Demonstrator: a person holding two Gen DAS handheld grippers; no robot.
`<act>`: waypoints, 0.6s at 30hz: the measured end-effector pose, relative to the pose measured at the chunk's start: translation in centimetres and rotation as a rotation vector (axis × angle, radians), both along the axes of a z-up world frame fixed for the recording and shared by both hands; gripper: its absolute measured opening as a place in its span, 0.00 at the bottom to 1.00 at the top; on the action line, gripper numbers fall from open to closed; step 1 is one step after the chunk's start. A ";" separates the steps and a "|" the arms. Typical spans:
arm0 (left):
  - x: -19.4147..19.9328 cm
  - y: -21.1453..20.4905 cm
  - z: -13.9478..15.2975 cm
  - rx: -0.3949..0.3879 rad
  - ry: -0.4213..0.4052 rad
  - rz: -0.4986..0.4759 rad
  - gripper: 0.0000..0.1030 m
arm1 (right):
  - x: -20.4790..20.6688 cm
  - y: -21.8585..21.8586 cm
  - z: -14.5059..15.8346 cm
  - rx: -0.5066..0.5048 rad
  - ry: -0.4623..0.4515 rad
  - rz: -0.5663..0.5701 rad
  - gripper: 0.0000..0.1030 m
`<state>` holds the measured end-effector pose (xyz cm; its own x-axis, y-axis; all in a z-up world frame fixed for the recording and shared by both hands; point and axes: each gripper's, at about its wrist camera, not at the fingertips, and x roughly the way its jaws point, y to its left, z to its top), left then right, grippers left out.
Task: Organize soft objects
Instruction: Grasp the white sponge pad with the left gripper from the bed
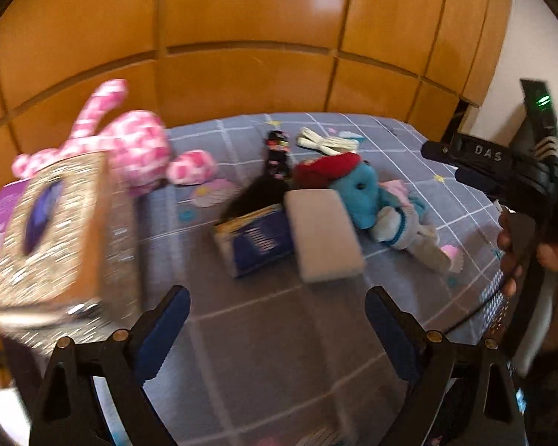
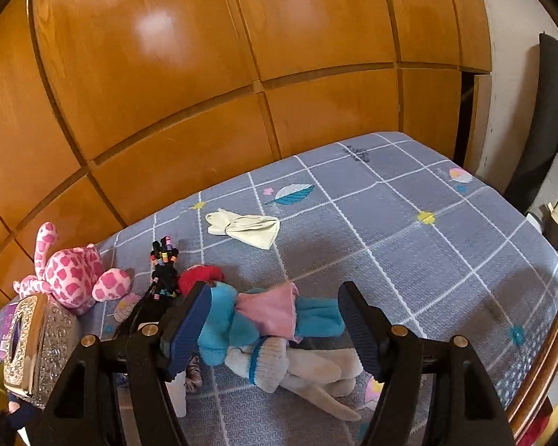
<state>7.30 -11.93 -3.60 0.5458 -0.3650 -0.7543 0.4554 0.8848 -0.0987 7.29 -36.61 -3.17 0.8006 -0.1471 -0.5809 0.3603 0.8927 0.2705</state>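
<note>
Approach step. Right gripper jaws apart, straddling blue plush doll mid-bed, not pinching yet. Left gripper apart, empty. Next: lower, close on torso.

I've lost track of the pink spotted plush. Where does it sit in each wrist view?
Left wrist: pink spotted plush in the upper left, on the bed behind the glittery box.
Right wrist: the plush at the far left edge, again just behind the box.
Shared landmark: the blue doll with the red hat, right of the plush in both.
</note>
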 end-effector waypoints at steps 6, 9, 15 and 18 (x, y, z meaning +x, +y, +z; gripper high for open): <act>2.9 -5.3 -1.9 0.074 0.034 -0.040 0.93 | 0.0 -0.6 -0.1 0.056 -0.021 0.012 0.70; 4.0 -6.9 -3.0 0.116 0.047 -0.034 0.93 | -0.2 -0.8 -0.2 0.087 -0.034 0.019 0.70; 5.6 -8.8 -4.8 0.159 0.066 -0.035 0.80 | -0.1 -1.2 -0.3 0.122 -0.046 0.037 0.70; 5.6 -8.7 -5.0 0.164 0.048 -0.041 0.56 | -0.1 -1.2 -0.4 0.129 -0.048 0.043 0.70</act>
